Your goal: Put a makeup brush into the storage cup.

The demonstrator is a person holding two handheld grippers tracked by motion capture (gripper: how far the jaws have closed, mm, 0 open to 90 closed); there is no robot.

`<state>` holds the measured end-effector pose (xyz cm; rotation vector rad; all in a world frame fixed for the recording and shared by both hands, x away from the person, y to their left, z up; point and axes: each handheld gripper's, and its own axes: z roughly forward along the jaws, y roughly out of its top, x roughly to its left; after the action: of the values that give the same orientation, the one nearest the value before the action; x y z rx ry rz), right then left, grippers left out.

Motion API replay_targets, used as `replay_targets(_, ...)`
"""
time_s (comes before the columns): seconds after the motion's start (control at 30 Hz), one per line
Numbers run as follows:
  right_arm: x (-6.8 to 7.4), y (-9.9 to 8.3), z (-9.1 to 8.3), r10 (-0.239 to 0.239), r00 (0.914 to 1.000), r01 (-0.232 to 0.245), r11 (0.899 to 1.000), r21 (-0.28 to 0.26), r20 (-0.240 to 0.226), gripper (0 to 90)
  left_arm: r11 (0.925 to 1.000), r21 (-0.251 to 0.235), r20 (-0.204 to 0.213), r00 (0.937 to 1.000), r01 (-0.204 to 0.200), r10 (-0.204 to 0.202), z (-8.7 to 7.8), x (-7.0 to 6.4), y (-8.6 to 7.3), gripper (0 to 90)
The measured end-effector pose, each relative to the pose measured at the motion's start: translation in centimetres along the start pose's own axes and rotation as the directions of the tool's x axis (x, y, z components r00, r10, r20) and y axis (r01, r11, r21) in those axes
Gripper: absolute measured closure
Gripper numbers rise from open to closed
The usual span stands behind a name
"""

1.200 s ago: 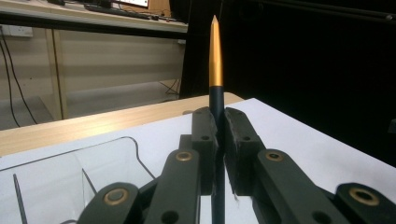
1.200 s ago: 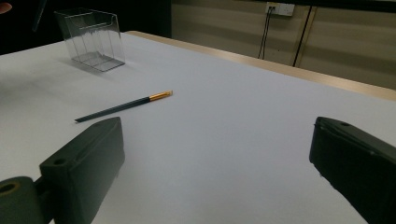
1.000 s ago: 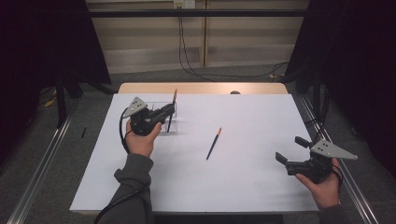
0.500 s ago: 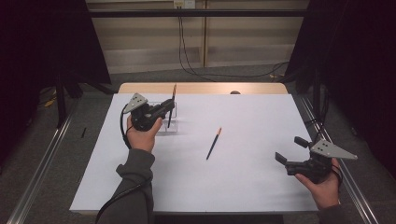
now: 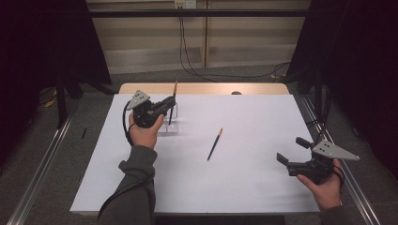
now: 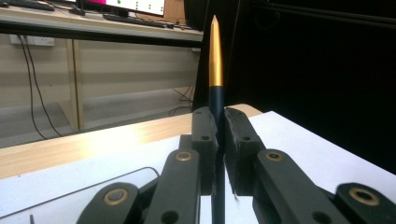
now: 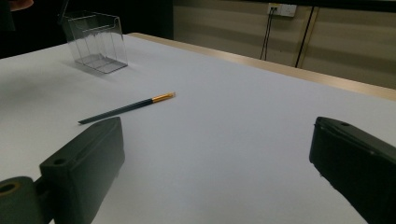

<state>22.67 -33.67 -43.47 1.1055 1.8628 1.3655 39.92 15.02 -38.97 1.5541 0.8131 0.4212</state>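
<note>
White tabletop (image 5: 263, 187) (loose pencil (image 5: 215, 144) midway)

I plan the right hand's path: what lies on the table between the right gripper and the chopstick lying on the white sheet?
Nothing: in the right gripper view, only bare white sheet lies between the open right gripper and the lying chopstick.

The held pencil's (image 6: 215, 70) lower end is hidden between the left gripper's (image 6: 218, 140) jaws; the clear holder's (image 7: 95, 41) top is cut off by the right gripper view's upper edge.
</note>
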Motion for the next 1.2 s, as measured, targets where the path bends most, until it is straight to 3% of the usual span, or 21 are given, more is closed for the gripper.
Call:
replay_targets(0.9,-0.2,-0.1,0.0,-0.003,1.0000,0.003,1.000,-0.002,-0.001,2.9,0.9992,-0.035,-0.031,0.9994,0.017,-0.018,2.0,0.6,0.4,83.3)
replay_targets(1.2,-0.2,-0.1,0.1,-0.007,1.0000,0.007,1.000,0.001,-0.002,2.9,0.9996,-0.028,-0.033,0.9994,0.002,-0.003,2.7,0.7,0.6,83.3)
